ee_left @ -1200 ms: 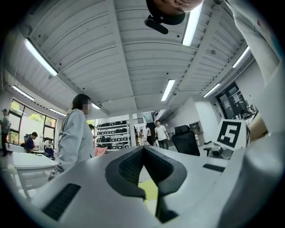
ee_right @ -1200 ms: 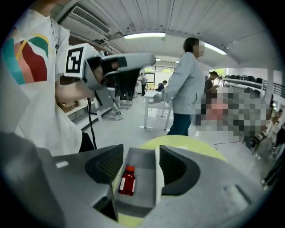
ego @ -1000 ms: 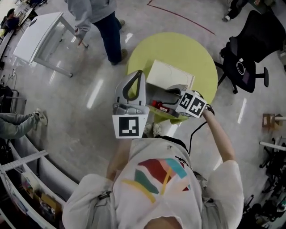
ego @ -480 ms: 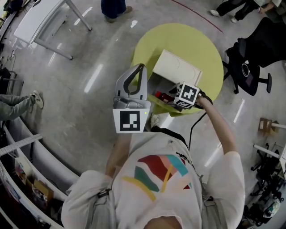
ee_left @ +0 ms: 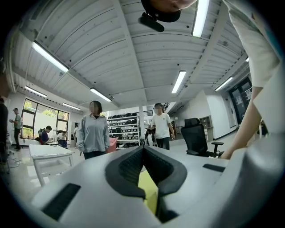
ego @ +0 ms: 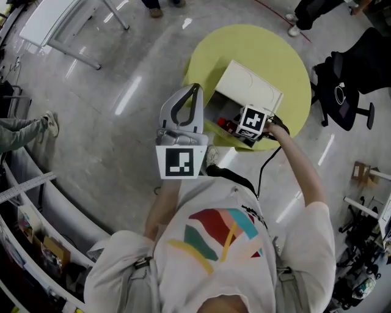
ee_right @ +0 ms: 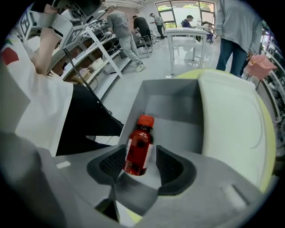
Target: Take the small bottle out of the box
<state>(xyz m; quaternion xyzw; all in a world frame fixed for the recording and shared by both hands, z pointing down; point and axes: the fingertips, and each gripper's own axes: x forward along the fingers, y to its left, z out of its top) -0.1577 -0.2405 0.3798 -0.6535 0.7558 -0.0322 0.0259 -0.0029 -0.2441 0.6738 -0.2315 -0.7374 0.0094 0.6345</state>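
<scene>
A small red bottle (ee_right: 139, 149) with a red cap lies in the open grey box (ee_right: 169, 95), whose white lid (ee_right: 227, 116) is folded back to the right. My right gripper (ee_right: 141, 156) points steeply down into the box. Its jaws have just been closing, and the bottle's lower half sits between them. The bottle is against the left pad, with a thin gap at the right pad. In the head view the bottle (ego: 227, 125) shows beside the right gripper (ego: 243, 125). My left gripper (ego: 195, 87) hangs level off the table's near-left edge, shut and holding nothing.
The box stands on a round yellow-green table (ego: 275, 49). A black office chair (ego: 348, 92) is to the right, a white table (ego: 55, 18) at the far left. Two people (ee_left: 93, 129) (ee_left: 161, 127) stand beyond the left gripper (ee_left: 143, 149).
My right gripper has dropped into the box and tipped downward over the bottle. The left gripper has shifted only slightly.
</scene>
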